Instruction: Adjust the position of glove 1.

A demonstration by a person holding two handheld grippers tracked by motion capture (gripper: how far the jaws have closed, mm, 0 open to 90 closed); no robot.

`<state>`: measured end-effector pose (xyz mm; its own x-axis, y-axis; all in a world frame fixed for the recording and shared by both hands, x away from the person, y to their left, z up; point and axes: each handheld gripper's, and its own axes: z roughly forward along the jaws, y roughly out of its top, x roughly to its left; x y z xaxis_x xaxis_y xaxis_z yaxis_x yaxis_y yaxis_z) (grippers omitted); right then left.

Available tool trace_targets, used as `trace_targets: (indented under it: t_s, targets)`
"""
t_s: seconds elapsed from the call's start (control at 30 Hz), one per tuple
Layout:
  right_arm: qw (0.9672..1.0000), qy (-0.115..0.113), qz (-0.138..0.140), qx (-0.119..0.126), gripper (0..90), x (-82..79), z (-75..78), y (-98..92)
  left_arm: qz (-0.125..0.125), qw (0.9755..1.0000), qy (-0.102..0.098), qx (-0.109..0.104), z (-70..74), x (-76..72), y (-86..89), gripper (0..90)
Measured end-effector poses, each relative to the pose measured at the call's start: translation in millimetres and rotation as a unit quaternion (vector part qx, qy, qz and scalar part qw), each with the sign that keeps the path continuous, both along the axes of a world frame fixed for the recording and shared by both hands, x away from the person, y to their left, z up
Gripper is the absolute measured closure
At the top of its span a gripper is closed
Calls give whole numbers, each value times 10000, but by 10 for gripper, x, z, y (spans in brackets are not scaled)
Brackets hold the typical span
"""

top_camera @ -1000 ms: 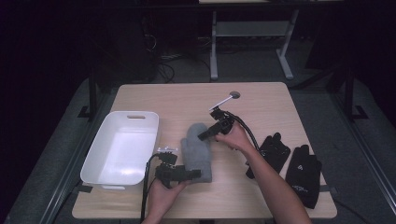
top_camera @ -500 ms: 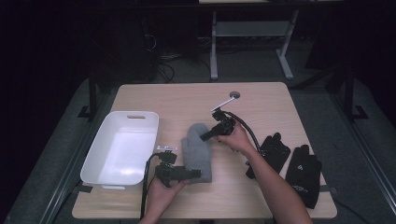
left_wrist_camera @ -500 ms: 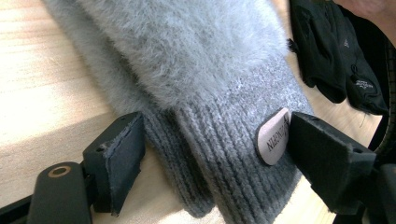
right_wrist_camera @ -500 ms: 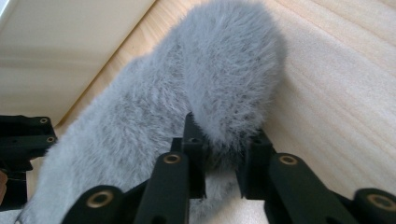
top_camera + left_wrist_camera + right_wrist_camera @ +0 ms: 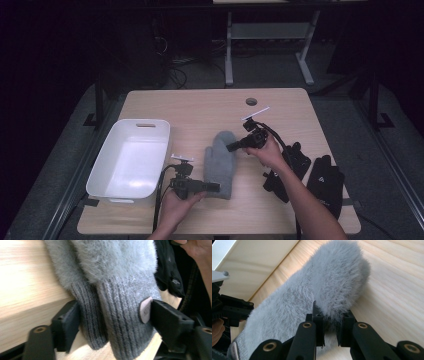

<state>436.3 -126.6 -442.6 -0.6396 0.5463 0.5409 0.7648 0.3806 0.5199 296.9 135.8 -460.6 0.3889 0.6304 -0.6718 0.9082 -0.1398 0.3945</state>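
Note:
A fuzzy grey mitten (image 5: pixel 220 160) lies on the wooden table (image 5: pixel 200 110), fingers away from me and ribbed cuff (image 5: pixel 117 315) toward me. My left gripper (image 5: pixel 216 188) lies level at the cuff. In the left gripper view (image 5: pixel 117 320) its jaws have just been closing and both pads touch the cuff's sides, one against a small label (image 5: pixel 145 310). My right gripper (image 5: pixel 230 147) comes in from the right at the mitten's upper part. Its jaws (image 5: pixel 330 327) have just been closing and stand almost together, pinching the fur.
A white tub (image 5: pixel 105 165) stands at the table's left. Two black gloves (image 5: pixel 295 165) (image 5: pixel 325 182) lie at the right, under my right forearm. A cable hole (image 5: pixel 251 101) is near the far edge.
My right hand has shifted a little to the right and its jaws have come together on the mitten, whose upper end has moved right with it. The left hand has stayed at the cuff.

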Motion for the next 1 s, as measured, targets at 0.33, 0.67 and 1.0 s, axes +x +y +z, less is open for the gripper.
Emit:
trace_targets:
  t_s: [0.33, 0.67, 1.0]
  targets:
    - [9994, -65, -308, 136, 795, -138, 43, -277, -246, 9994, -33, -234, 18, 21, -100, 434]
    - [9981, -95, -577, 201, 796, -242, 168, -443, -380, 9984, -32, -428, 47, 35, -196, 458]
    - [9977, -101, -659, 142, 797, -288, 167, -523, -484, 9981, -10, -378, 35, 50, -271, 468]
